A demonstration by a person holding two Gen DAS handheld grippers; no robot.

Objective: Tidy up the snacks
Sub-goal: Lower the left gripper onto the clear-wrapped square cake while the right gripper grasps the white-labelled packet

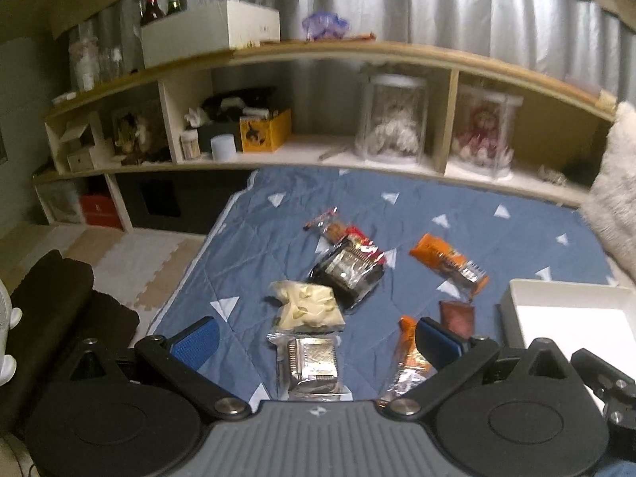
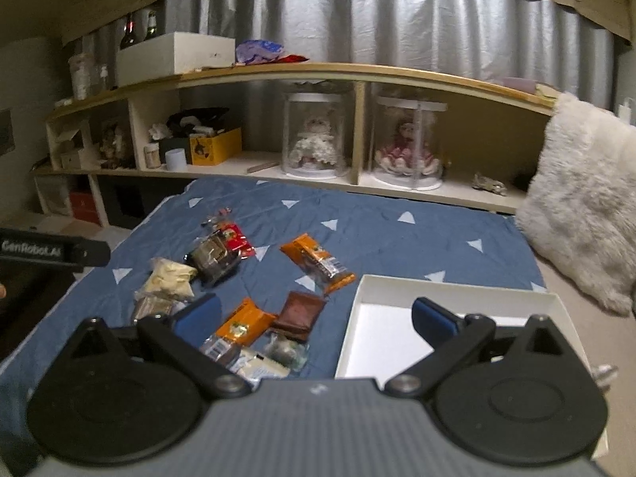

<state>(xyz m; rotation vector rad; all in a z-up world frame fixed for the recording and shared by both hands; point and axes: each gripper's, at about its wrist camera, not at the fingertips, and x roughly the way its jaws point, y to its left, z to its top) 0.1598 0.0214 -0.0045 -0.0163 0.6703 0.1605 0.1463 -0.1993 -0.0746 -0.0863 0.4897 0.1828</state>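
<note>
On the blue bedspread (image 2: pixel 397 234) I count two orange packets: one far out (image 2: pixel 318 264), one close to me (image 2: pixel 244 324). There is one cream-coloured packet (image 2: pixel 169 278), one dark packet with a red end (image 2: pixel 218 252), one small brown packet (image 2: pixel 300 312), one silvery packet (image 1: pixel 312 363) and one clear packet (image 2: pixel 284 351); a pale one (image 2: pixel 258 367) lies partly hidden. One white box (image 2: pixel 457 290) sits open. The shelf (image 2: pixel 318 71) holds two dolls in clear cases (image 2: pixel 316 139) (image 2: pixel 407 141), and on top one white carton (image 2: pixel 175 55) and two bottles (image 2: pixel 129 31).

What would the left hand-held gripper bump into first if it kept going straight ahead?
Probably the silver-wrapped snack lying between the open left hand-held gripper fingers, on the blue blanket; depth is hard to judge.
</note>
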